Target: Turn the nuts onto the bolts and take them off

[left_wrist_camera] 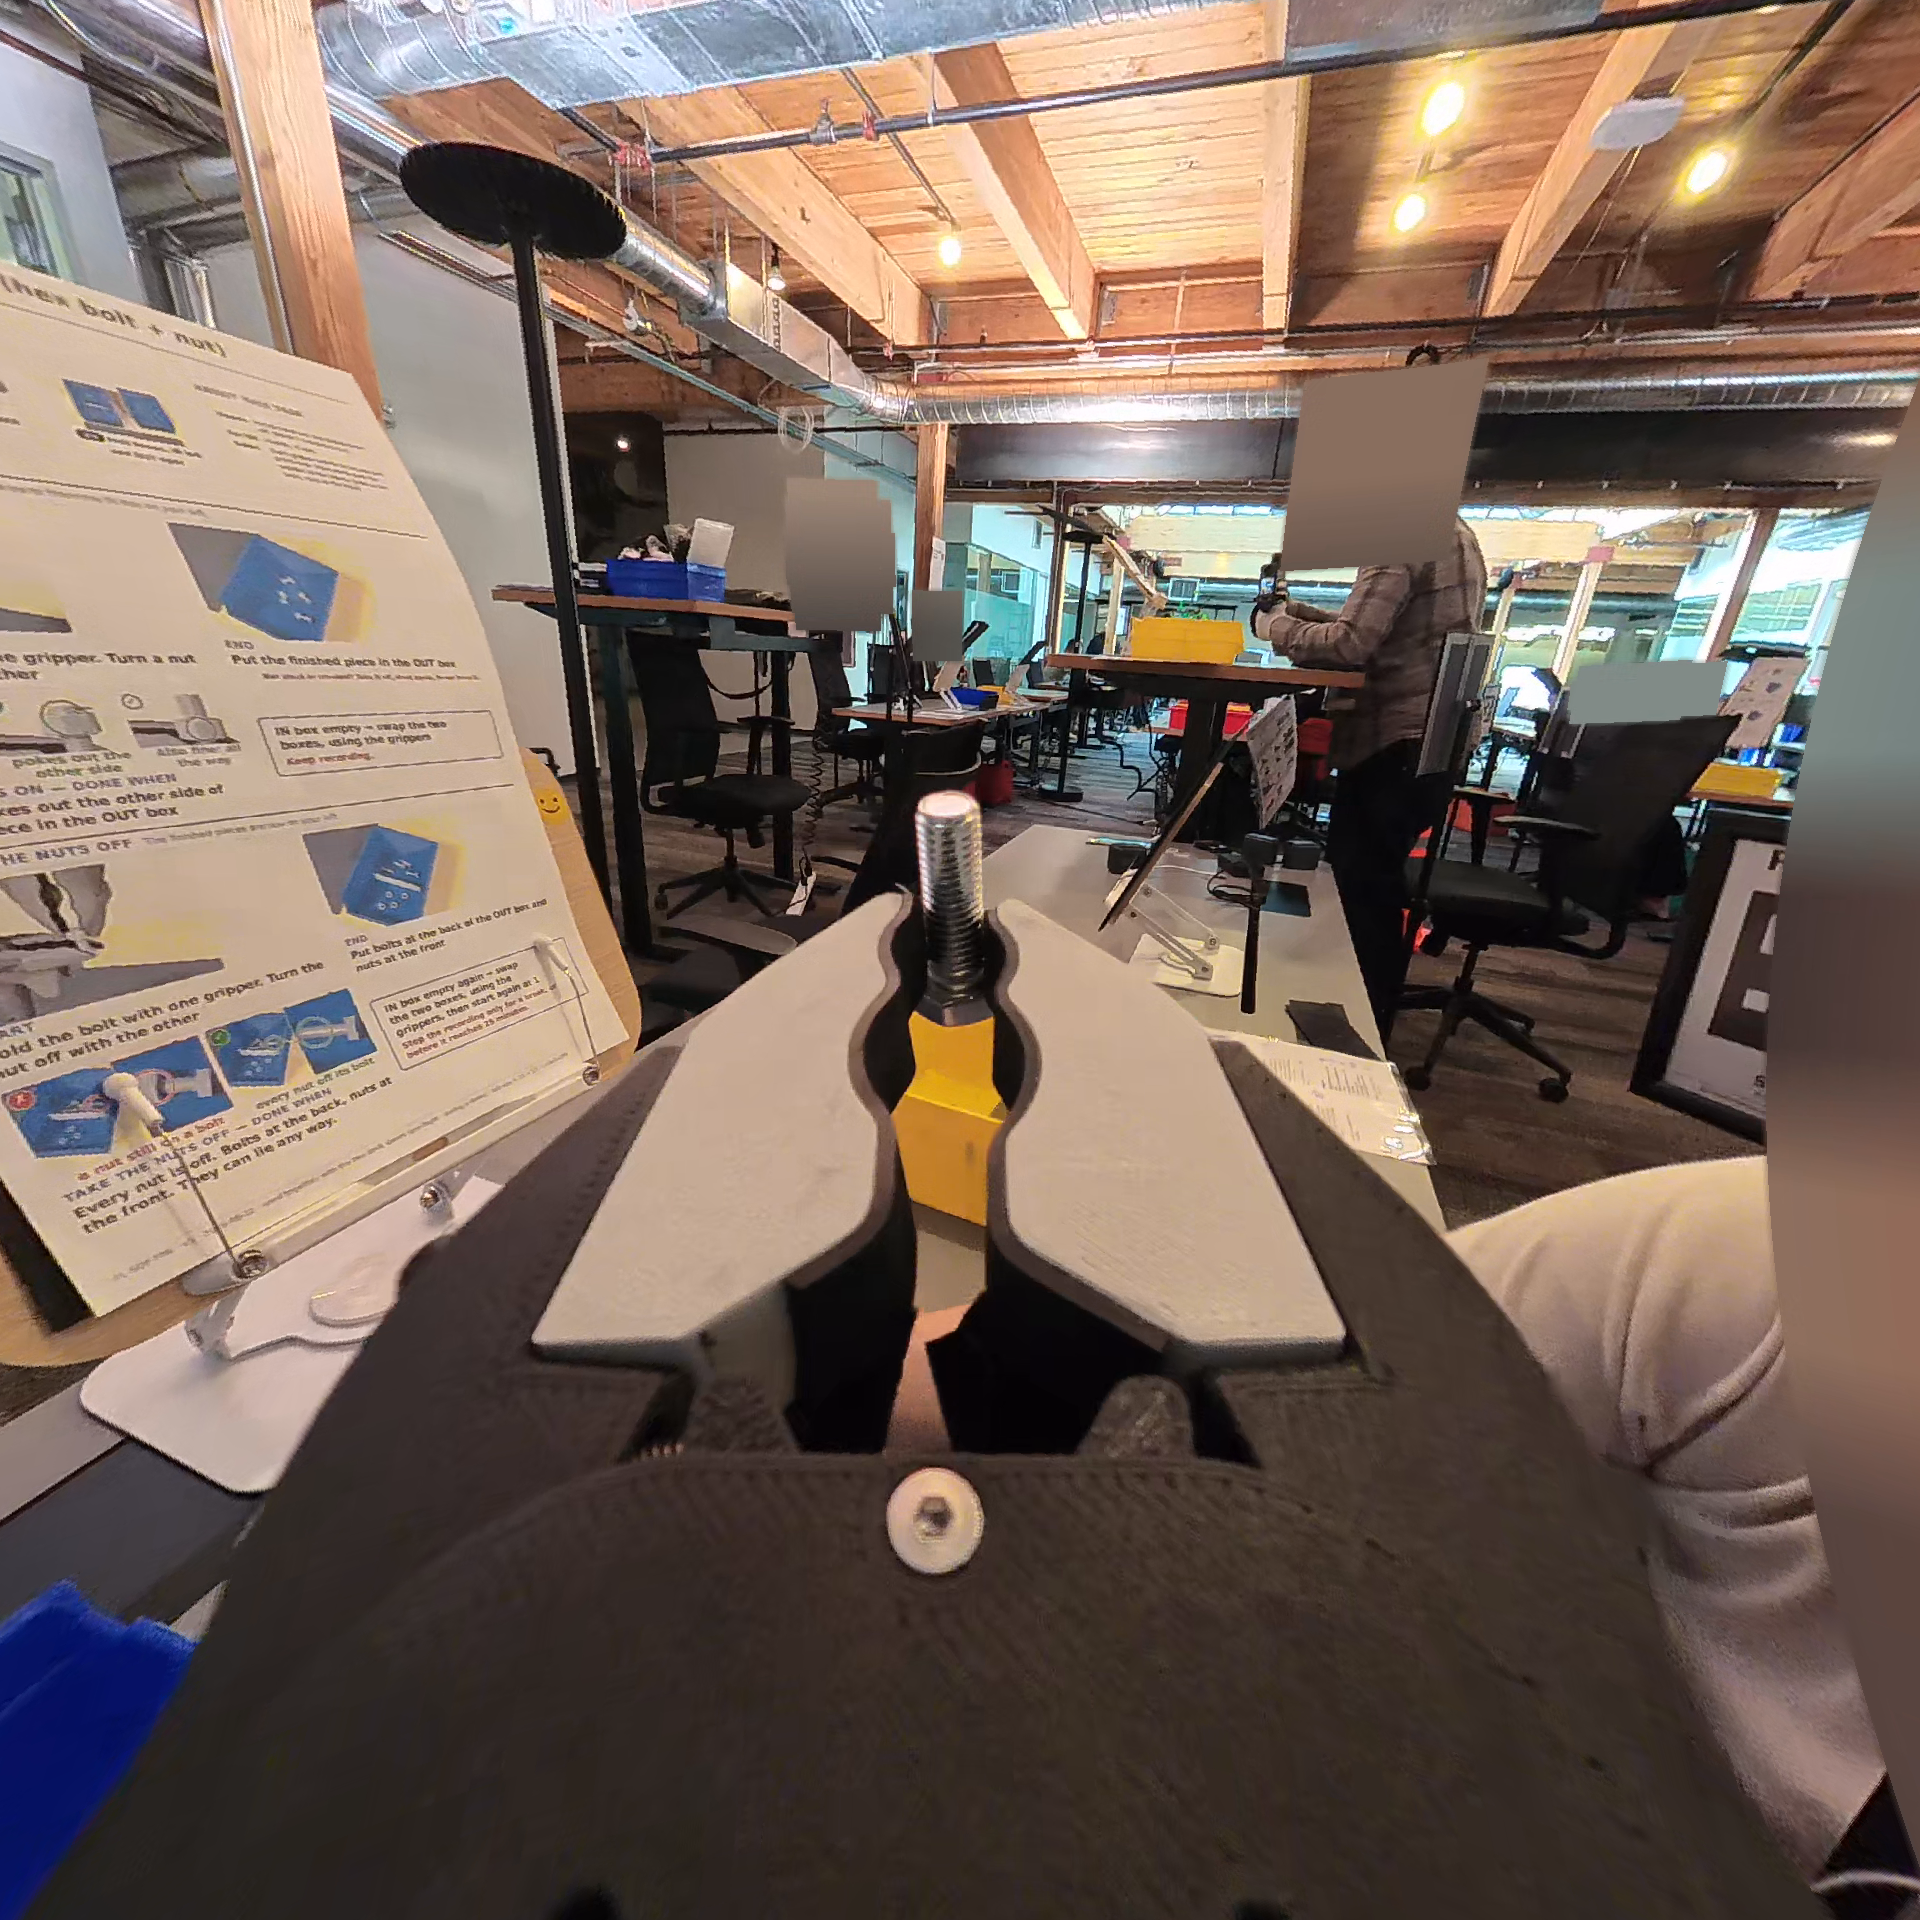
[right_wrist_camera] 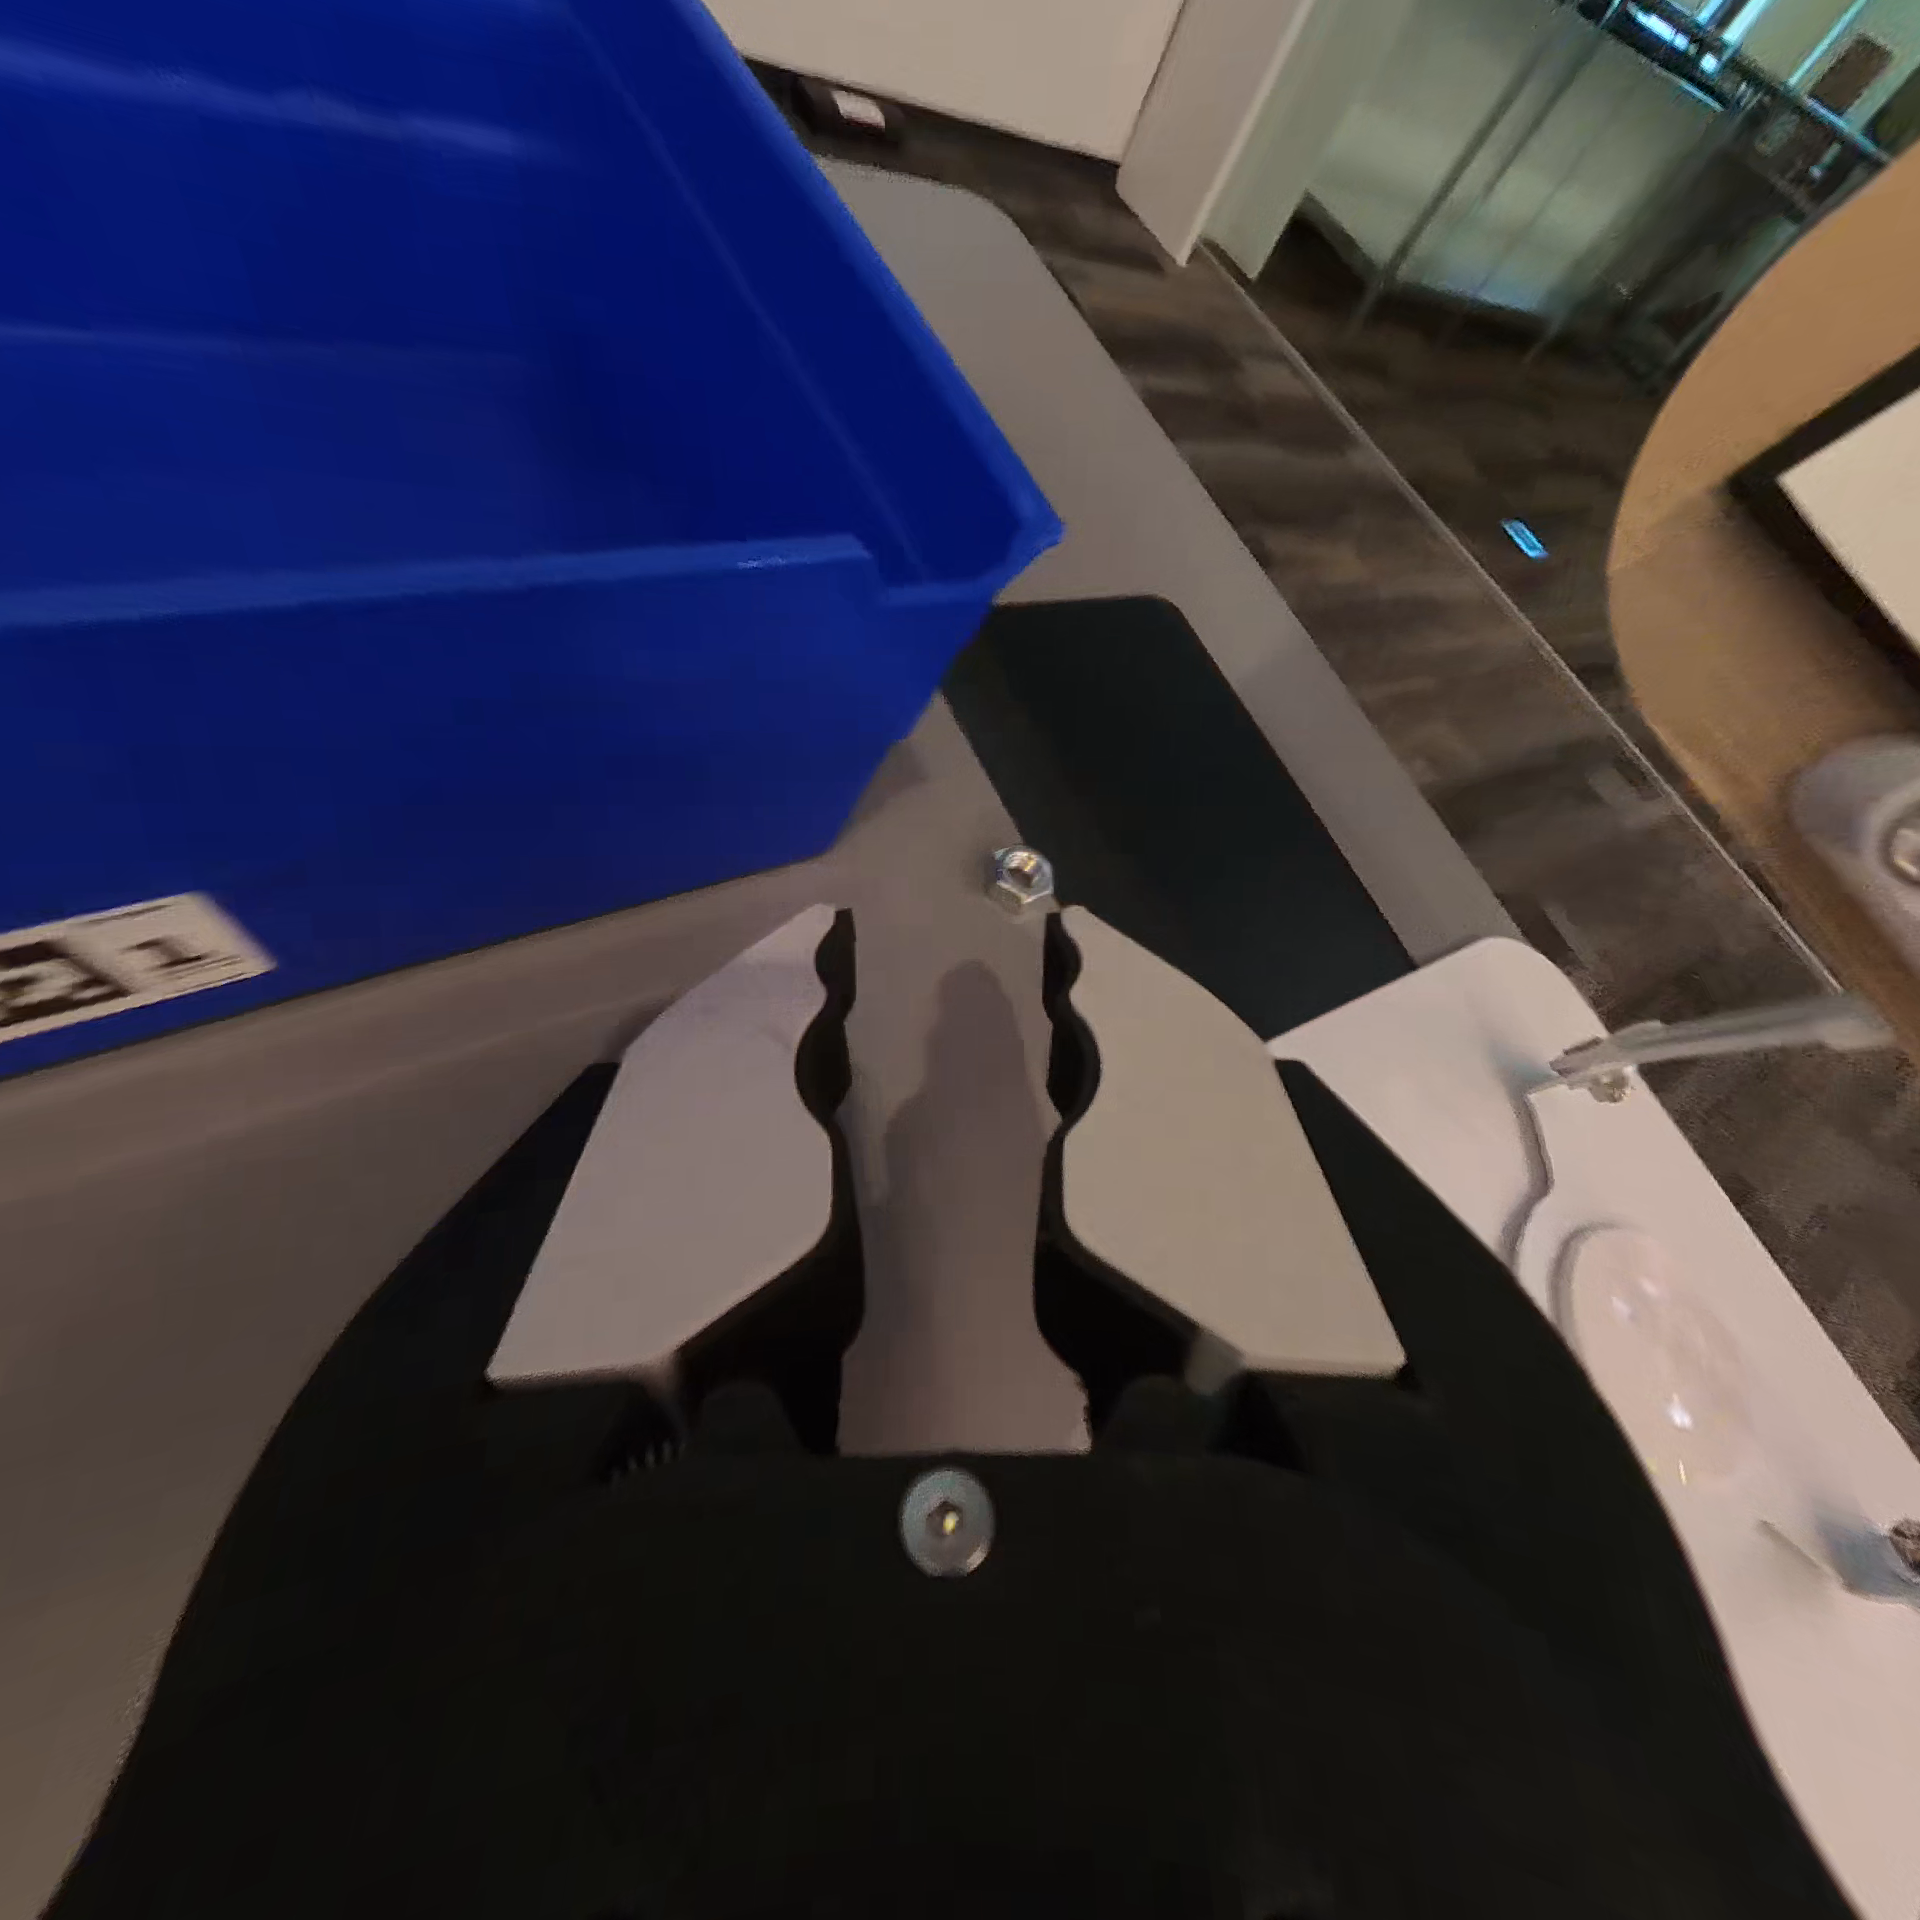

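In the left wrist view my left gripper (left_wrist_camera: 949,914) is shut on a silver bolt (left_wrist_camera: 948,883). The bolt stands upright with its threaded end up and no nut on it. Its hex head sits between the fingers, just above a yellow block (left_wrist_camera: 948,1127). In the right wrist view my right gripper (right_wrist_camera: 951,920) is open and empty, low over the grey table (right_wrist_camera: 312,1195). A single silver nut (right_wrist_camera: 1021,896) lies on the table just beyond the fingertips, close to the right fingertip (right_wrist_camera: 1081,935) and apart from it.
A blue bin (right_wrist_camera: 436,686) stands at the left, close to the nut; its corner shows in the left wrist view (left_wrist_camera: 73,1704). A black mat (right_wrist_camera: 1153,769) lies beyond the nut. An instruction sheet (left_wrist_camera: 239,790) stands on a white base (right_wrist_camera: 1662,1299). A person's sleeve (left_wrist_camera: 1621,1455) is at the right. Some 40 cm of space lies between my two pairs of fingers. The single silver nut (right_wrist_camera: 1021,896) is about 7 cm from my right fingertips.
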